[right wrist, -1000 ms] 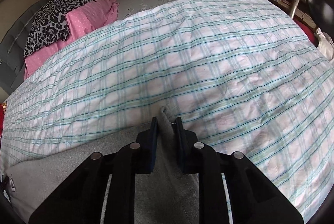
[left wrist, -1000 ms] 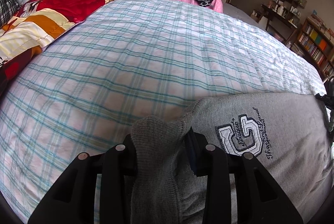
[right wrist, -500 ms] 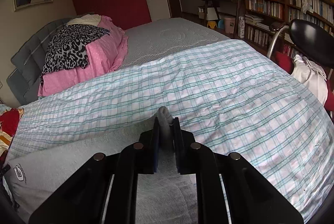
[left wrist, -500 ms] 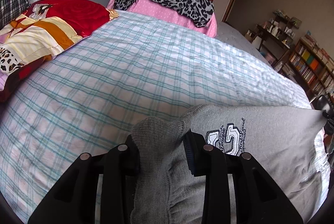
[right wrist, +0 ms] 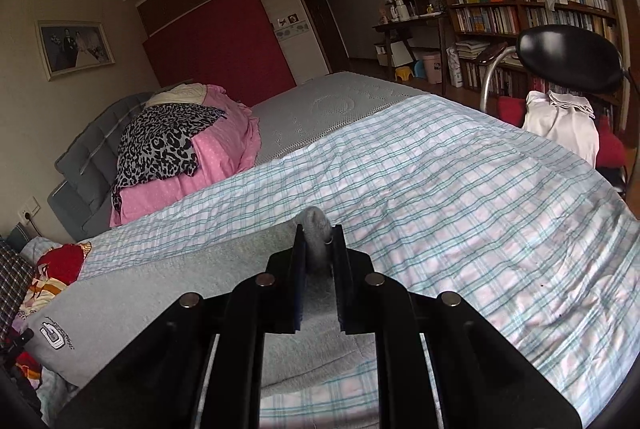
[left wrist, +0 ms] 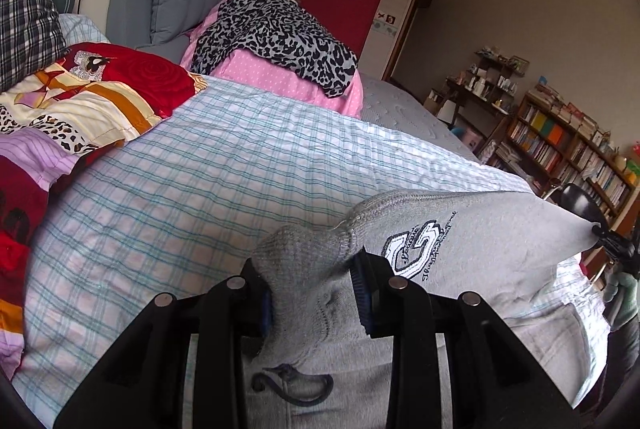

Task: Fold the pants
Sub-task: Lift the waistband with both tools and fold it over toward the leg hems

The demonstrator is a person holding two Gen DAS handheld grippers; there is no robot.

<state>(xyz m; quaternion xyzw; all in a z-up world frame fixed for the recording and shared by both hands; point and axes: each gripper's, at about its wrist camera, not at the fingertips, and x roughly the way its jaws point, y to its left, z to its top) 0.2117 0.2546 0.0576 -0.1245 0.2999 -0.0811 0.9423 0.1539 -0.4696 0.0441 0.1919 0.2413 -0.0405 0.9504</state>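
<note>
You've lifted the grey sweatpants (left wrist: pixel 472 253) higher off the bed (left wrist: pixel 208 181) | left tongs (left wrist: pixel 314 295) and right tongs (right wrist: pixel 318 261) both clamped on waistband corners | next: carry the fold over.

1. The left gripper (left wrist: pixel 316 293) and right gripper (right wrist: pixel 319 261) have risen above the checked quilt (left wrist: pixel 208 181), and both views now take in far more of the room
2. The grey pants (left wrist: pixel 472 249) have lifted off the quilt and now hang stretched between the two grippers
3. A drawstring (left wrist: pixel 292 387) has come into sight
</note>
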